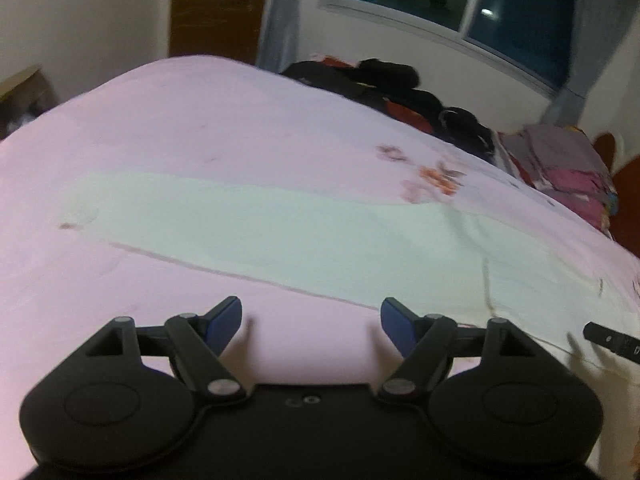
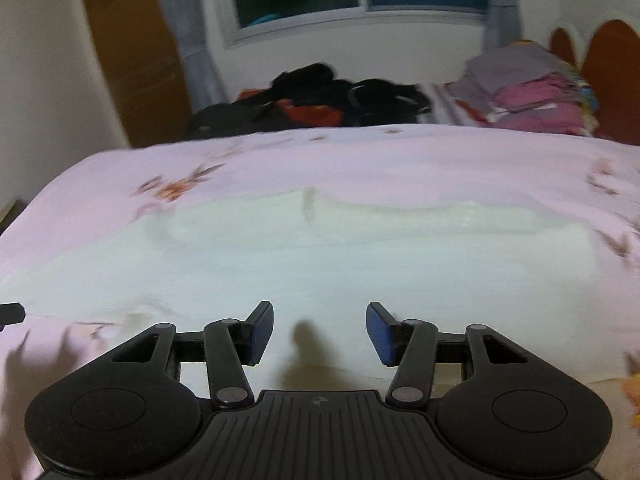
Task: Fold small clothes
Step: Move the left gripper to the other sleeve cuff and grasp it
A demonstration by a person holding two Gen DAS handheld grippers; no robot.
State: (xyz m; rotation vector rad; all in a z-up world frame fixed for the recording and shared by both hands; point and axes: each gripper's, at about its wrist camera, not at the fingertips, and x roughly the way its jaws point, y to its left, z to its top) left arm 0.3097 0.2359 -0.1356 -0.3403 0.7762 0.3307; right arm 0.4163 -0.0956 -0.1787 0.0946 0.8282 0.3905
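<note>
A pale white garment (image 1: 280, 224) lies spread flat across the pink bed sheet (image 1: 160, 128). In the left wrist view my left gripper (image 1: 311, 312) hangs open over bare pink sheet, just short of the garment's near edge, with nothing between its blue pads (image 1: 224, 326). In the right wrist view the same garment (image 2: 280, 256) fills the middle. My right gripper (image 2: 320, 316) stands open right above its near part, and nothing is between its fingers. A black tip of the right gripper (image 1: 612, 344) shows at the left view's right edge.
A heap of dark and red clothes (image 2: 320, 96) lies at the far side of the bed under the window. A folded stack of grey and pink clothes (image 2: 528, 92) sits at the far right by the red-brown headboard (image 2: 612, 76). A wooden wardrobe (image 2: 136, 60) stands at the left.
</note>
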